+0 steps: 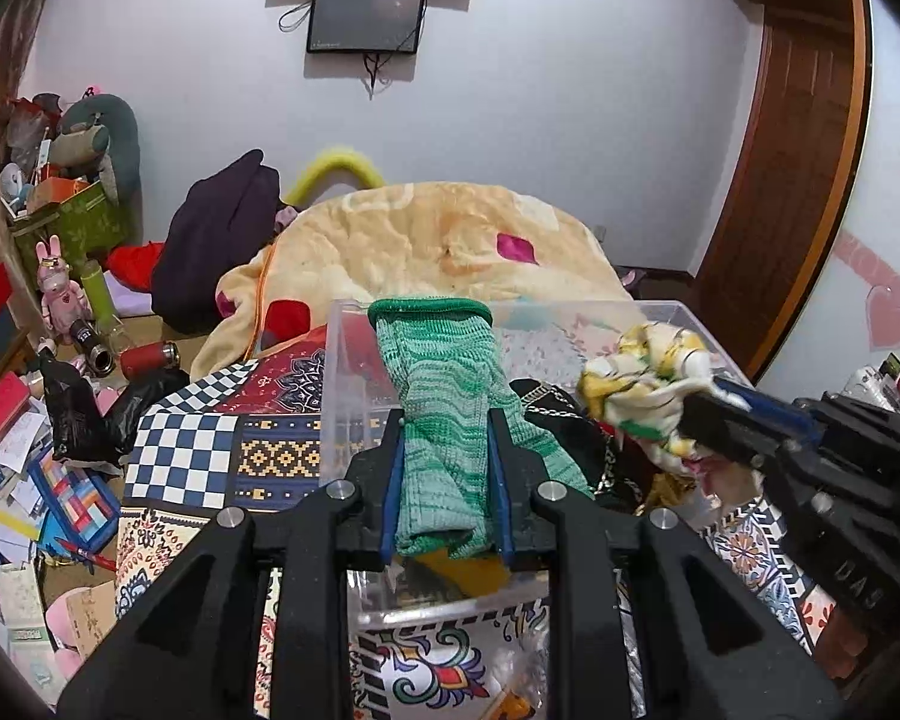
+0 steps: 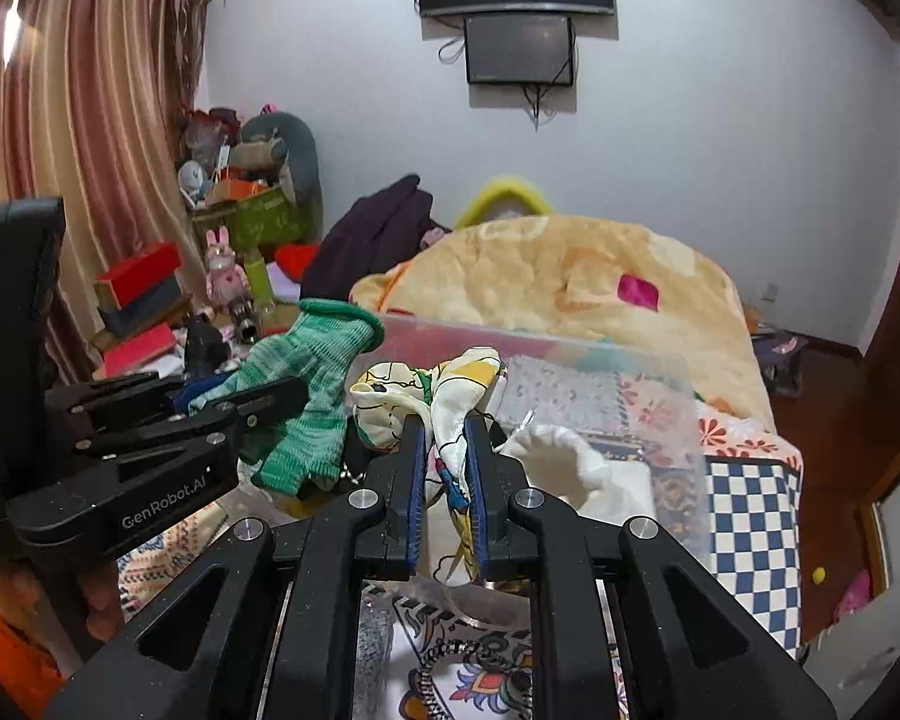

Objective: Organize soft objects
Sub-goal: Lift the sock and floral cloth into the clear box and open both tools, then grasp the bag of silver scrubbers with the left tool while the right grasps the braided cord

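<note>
My left gripper (image 1: pixel 445 420) is shut on a green knit glove (image 1: pixel 444 396) and holds it above a clear plastic bin (image 1: pixel 336 372) on the bed. The glove also shows in the right wrist view (image 2: pixel 312 384), held by the left gripper (image 2: pixel 288 399). My right gripper (image 2: pixel 444 426) is shut on a crumpled white, yellow and green patterned cloth (image 2: pixel 426 390) above the same bin (image 2: pixel 660 360). In the left wrist view the right gripper (image 1: pixel 714 393) holds that cloth (image 1: pixel 648 378) at the right. Dark items lie inside the bin, partly hidden.
A patchwork bedspread (image 1: pixel 198 450) covers the bed, with a yellow blanket (image 1: pixel 450 234) heaped behind the bin. A white soft item (image 2: pixel 564 450) lies in the bin. Clutter, boxes and toys (image 1: pixel 60 300) fill the floor at left. A wooden door (image 1: pixel 792 150) stands at right.
</note>
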Demonstrator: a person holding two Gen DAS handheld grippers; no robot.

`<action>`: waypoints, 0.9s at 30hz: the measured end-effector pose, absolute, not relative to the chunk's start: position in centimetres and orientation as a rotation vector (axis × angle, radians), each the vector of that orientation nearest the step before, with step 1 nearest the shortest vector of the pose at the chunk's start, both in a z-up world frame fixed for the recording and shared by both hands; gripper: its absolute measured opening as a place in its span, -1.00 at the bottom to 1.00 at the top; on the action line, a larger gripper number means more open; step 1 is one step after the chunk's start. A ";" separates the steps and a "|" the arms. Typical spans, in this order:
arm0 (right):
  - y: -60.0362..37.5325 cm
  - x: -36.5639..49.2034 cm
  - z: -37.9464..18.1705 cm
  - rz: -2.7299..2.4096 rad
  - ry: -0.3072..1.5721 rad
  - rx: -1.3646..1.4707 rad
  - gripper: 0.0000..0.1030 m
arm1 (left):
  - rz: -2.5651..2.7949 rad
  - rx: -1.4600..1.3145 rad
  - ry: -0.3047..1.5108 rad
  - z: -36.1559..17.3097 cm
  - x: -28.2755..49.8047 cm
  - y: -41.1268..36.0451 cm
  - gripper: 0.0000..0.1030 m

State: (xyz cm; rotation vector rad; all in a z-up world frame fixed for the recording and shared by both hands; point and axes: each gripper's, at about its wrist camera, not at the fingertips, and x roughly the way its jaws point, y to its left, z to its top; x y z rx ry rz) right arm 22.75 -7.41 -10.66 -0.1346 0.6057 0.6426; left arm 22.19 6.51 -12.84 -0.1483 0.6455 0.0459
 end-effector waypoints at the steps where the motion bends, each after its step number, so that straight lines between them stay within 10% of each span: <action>1: -7.2 22.9 -10.9 0.642 0.616 -0.141 -0.77 | 0.045 -0.147 0.649 -12.9 22.3 6.5 -0.56; 13: -6.9 22.6 -11.9 0.644 0.667 -0.176 -0.48 | 0.056 -0.167 0.676 -13.2 22.2 6.4 0.13; 27: -9.9 19.2 -8.8 0.650 0.558 -0.121 -0.01 | 0.010 -0.136 0.547 -9.0 17.0 4.9 0.42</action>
